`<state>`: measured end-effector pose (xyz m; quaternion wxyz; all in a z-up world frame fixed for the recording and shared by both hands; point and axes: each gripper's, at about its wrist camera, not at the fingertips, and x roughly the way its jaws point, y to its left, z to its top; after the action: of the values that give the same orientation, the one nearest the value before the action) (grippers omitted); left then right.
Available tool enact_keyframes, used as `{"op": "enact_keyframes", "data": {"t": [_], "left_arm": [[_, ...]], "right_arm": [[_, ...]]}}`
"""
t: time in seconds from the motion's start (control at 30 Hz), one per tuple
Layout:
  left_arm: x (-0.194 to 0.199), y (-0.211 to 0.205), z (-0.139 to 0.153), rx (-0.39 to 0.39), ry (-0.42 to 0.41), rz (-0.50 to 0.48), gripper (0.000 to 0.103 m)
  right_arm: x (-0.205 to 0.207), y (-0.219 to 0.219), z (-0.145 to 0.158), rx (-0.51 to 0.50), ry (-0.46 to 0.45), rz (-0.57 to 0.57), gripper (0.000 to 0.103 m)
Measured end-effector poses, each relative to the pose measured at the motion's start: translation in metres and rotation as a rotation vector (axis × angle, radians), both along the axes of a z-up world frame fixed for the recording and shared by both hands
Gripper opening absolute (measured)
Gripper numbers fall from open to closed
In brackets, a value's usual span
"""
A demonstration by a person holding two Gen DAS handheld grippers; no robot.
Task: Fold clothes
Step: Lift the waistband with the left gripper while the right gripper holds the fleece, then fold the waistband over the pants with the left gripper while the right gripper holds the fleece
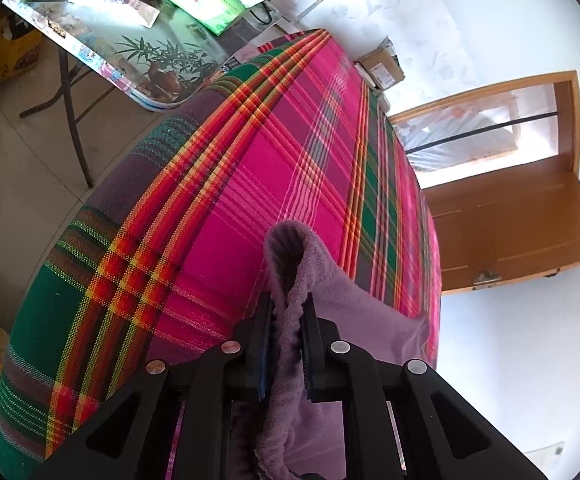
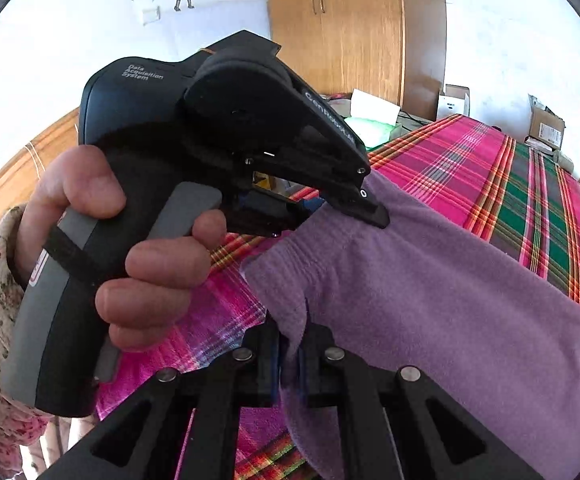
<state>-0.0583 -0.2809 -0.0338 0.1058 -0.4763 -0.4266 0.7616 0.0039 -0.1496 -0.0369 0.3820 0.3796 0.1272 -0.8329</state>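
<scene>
A purple fleece garment (image 2: 430,280) lies partly lifted over a bed with a pink plaid sheet (image 1: 250,168). My left gripper (image 1: 289,304) is shut on a bunched edge of the purple garment (image 1: 310,264), which stands up between its fingers. My right gripper (image 2: 290,340) is shut on another edge of the same garment. In the right wrist view the left gripper (image 2: 354,204), held in a person's hand (image 2: 130,240), pinches the garment's upper edge close above my right gripper.
A table (image 1: 138,68) with a printed cloth, papers and packets stands beyond the bed's far left corner. A wooden door (image 1: 530,220) is at the right. A wooden wardrobe (image 2: 338,20) and cardboard boxes (image 2: 546,128) stand behind the bed.
</scene>
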Motion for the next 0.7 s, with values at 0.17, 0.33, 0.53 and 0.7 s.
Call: {"op": "enact_keyframes", "data": {"t": [0.17,0.33,0.53,0.7], "left_arm": [[-0.002,0.007,0.005,-0.031,0.014,-0.001,0.013],[-0.007,0.011,0.004,-0.047,0.015,0.003,0.011],[-0.011,0.012,0.000,-0.046,0.017,0.006,0.011],[-0.009,0.010,-0.001,-0.041,0.017,0.016,0.011]], "right_arm": [[-0.002,0.000,-0.004,0.000,-0.016,-0.003,0.007],[-0.005,-0.002,-0.004,0.002,-0.014,-0.001,0.007],[-0.010,-0.008,-0.011,0.000,-0.036,-0.011,0.007],[-0.013,-0.008,-0.014,-0.006,-0.048,-0.007,0.007]]}}
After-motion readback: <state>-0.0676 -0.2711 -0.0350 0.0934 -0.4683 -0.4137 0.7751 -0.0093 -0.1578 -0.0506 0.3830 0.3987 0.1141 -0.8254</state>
